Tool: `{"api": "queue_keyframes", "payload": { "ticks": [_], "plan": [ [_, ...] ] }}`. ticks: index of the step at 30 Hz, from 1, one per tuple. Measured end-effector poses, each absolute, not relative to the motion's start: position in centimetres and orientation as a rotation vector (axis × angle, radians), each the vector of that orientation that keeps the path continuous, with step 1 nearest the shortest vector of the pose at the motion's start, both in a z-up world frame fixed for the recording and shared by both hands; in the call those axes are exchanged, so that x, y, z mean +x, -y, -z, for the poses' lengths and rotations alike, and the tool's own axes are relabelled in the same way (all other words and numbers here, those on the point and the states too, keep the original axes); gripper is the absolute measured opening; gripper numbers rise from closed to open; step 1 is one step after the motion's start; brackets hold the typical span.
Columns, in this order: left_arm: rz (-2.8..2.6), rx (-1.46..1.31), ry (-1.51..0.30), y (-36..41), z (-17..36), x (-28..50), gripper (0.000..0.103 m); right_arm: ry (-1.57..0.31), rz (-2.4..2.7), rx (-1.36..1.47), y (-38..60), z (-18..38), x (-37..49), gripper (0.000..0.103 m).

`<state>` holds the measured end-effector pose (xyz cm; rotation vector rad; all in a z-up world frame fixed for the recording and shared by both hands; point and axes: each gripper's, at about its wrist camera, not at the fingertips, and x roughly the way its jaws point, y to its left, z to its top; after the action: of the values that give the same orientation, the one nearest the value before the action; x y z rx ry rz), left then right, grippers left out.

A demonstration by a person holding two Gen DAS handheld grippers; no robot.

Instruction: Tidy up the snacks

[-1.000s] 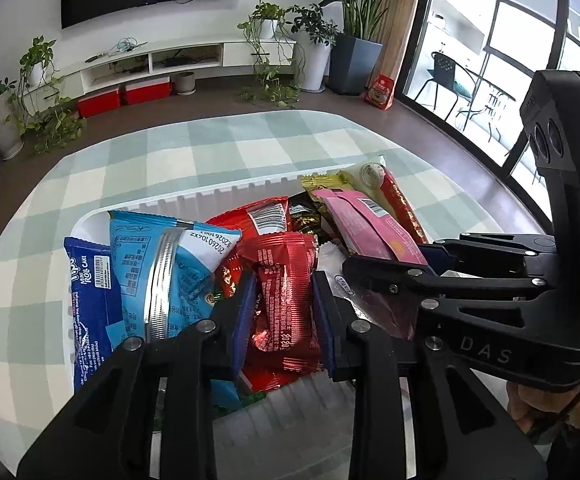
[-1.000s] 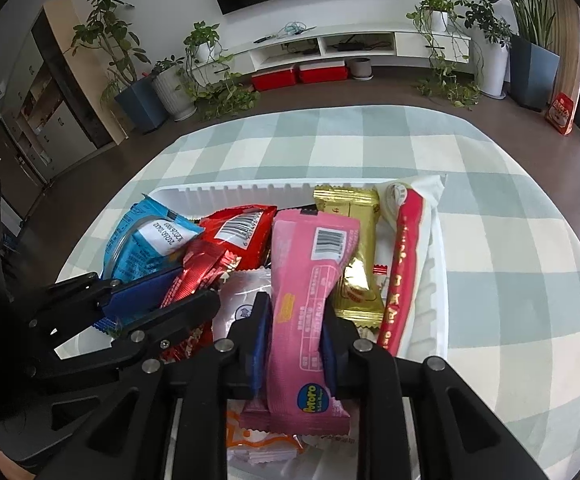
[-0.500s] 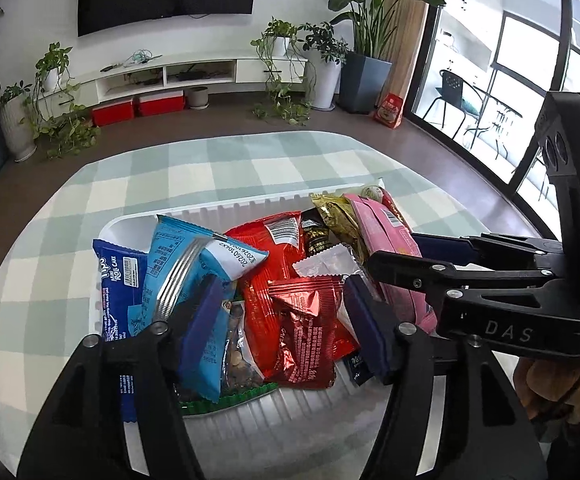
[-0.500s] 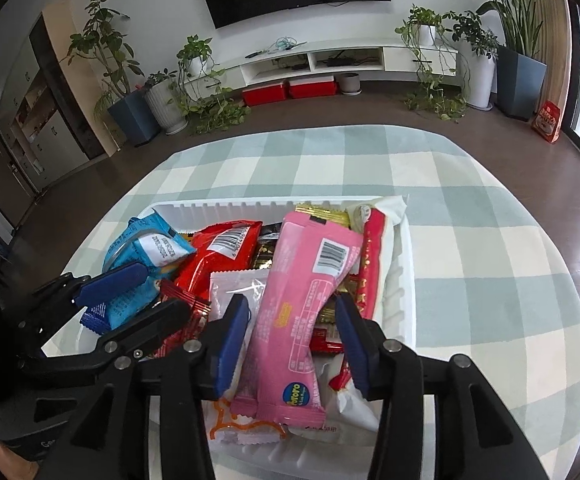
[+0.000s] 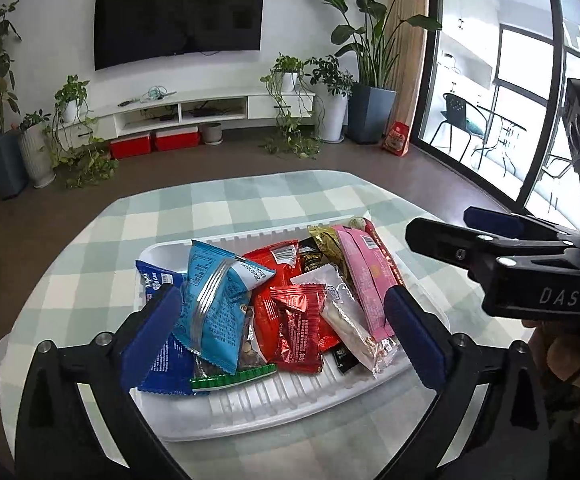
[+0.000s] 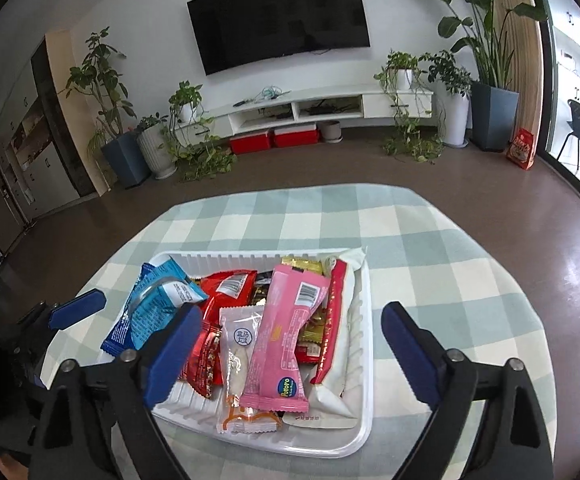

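Right wrist view: long pink foil snack packet (image 6: 281,334) lies lengthwise in white ribbed plastic tray (image 6: 364,364), barcode end away; both tools, right (image 6: 290,344) and left (image 5: 279,326), have just opened wide, empty.

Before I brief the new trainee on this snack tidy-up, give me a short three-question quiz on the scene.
1. True or false: the pink snack bar lies in the white tray.
2. Which holds something: the left gripper, the right gripper, or neither?
3. What pattern covers the tablecloth?

Key: 1 true; 2 neither, both jaws have just been opening and stand wide above the snacks; 3 green and white checks.
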<state>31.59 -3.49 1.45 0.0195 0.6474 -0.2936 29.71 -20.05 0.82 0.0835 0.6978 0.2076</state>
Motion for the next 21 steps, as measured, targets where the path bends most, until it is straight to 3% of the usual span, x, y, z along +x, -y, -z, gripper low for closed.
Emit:
{"api": "queue_keyframes", "payload": {
  "ticks": [4, 14, 21],
  "plan": [
    [0.278, 0.019, -0.566, 3.0, -3.1, 28.2, 0.103, -0.608, -0.156, 0.057, 20.2, -3.2, 26.8, 0.103],
    [0.018, 0.115, -0.358, 2.9, -8.0, 16.3, 0.103, -0.408, -0.081, 0.099, 21.0, -7.8, 17.2, 0.103],
    [-0.022, 0.085, -0.371, 1.8, -10.1, 10.8, 0.103, -0.258, -0.132, 0.186, 21.8, -10.6, 10.4, 0.103]
  ]
}}
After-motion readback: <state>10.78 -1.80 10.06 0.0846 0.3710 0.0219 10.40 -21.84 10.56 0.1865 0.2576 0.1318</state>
